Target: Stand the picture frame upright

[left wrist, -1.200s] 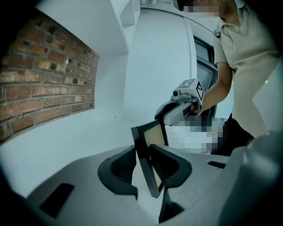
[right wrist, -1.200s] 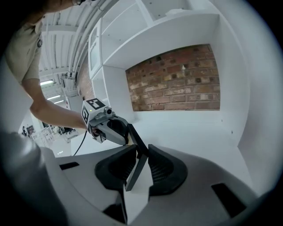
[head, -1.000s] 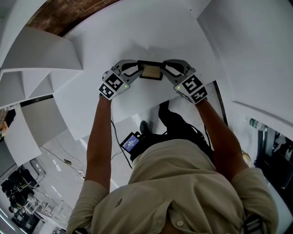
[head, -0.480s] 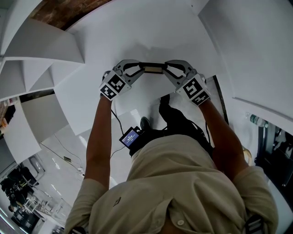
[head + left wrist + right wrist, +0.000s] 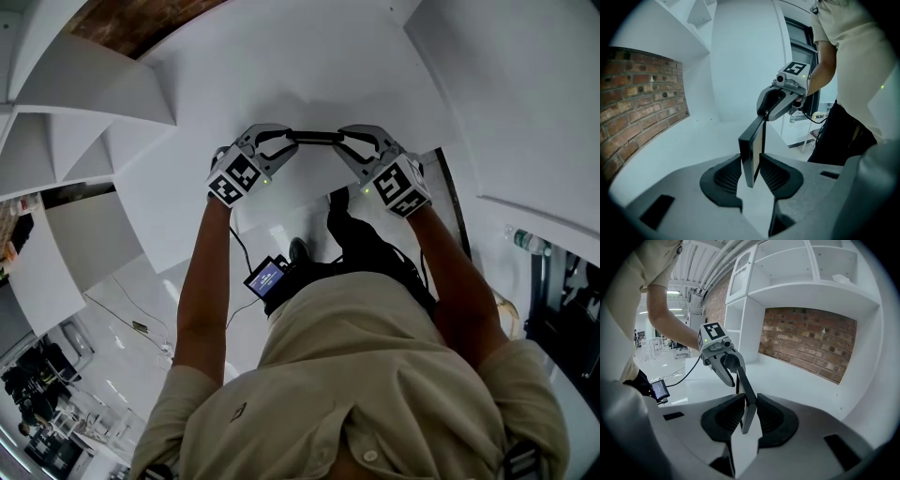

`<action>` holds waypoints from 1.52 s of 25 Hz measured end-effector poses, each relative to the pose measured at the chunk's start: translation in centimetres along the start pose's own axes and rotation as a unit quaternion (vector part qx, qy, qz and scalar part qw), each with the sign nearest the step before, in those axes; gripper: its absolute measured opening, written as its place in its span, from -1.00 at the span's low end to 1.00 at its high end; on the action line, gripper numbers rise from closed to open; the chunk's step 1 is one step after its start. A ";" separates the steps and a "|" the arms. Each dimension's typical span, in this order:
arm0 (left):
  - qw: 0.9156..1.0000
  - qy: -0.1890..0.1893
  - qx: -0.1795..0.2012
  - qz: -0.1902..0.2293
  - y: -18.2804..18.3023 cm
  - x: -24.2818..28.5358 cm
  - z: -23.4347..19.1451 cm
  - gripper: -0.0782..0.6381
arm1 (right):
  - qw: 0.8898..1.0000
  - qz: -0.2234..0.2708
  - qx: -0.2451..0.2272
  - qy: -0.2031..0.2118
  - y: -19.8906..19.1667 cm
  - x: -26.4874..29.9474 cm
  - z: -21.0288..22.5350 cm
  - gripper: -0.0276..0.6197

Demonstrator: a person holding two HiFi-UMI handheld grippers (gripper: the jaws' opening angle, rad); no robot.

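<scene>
Picture frame point(image 5: 314, 137) is gripped at both ends over the bench point(image 5: 281, 75), not far in from its near edge, where my forearms point(image 5: 202, 272) reach across. Nearest me, the left claw point(image 5: 279, 142) is clamped on the frame's left end and the right claw point(image 5: 351, 142) on its right end. Each gripper view shows the ribbed pads point(image 5: 724, 176) pressing on the frame's thin side, with the other claw holding the far end. From above, the frame reads as a thin dark bar seen edge-on, so I judge it is tipped up close to vertical. It leans a little in the left gripper view. I cannot tell whether its bottom edge touches the bench or hangs just over it. Beyond it lies bare white bench, then a brick wall point(image 5: 811, 333) at the back under white shelving point(image 5: 811, 282).

I take this as the end of the raising step. The next move calls for settling the lower edge squarely on the bench and checking that something props it, since I see no stand from here. Then I would ease one claw off at a time, ready to catch a topple.
</scene>
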State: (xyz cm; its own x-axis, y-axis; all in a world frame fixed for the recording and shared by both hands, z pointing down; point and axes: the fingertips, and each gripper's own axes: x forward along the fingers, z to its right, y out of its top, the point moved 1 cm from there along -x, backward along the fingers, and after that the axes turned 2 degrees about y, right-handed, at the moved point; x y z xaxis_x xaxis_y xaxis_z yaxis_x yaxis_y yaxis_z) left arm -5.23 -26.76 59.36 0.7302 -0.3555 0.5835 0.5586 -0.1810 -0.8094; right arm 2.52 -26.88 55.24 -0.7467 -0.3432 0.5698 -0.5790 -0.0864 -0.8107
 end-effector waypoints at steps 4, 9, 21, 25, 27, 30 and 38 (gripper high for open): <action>1.000 0.003 0.000 0.000 0.0 -0.1 0.1 -0.48 | 1.000 -0.003 -0.003 0.000 -0.3 0.1 -0.1 -0.66; 1.000 0.009 -0.001 0.000 0.2 0.0 0.1 -0.48 | 1.000 -0.008 -0.003 0.002 -0.7 0.0 0.0 -0.60; 1.000 0.015 -0.003 -0.001 0.2 0.2 0.1 -0.46 | 1.000 -0.005 -0.004 0.008 -0.9 -0.2 0.1 -0.56; 1.000 0.018 -0.003 -0.007 0.1 -0.4 0.3 -0.46 | 1.000 -0.001 -0.006 0.007 -0.7 -0.5 0.0 -0.54; 1.000 0.022 -0.006 -0.008 0.1 -0.7 0.2 -0.45 | 1.000 -0.003 -0.007 0.007 -0.6 -0.6 0.0 -0.53; 1.000 0.025 -0.006 -0.008 0.3 -0.9 0.0 -0.45 | 1.000 -0.006 -0.008 0.008 -0.6 -0.5 -0.2 -0.52; 0.999 0.027 0.012 -0.036 0.1 -2.2 0.6 -0.44 | 1.000 0.001 -0.009 0.004 0.2 -1.4 0.2 -0.45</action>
State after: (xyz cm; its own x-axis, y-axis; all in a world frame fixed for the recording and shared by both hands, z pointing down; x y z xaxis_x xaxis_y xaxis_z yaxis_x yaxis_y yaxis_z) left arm -6.58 -25.42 58.03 0.6661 -0.3912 0.6350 0.6190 -0.1851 -0.7633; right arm 3.50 -26.59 54.22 -0.7506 -0.3358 0.5691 -0.5831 -0.0685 -0.8095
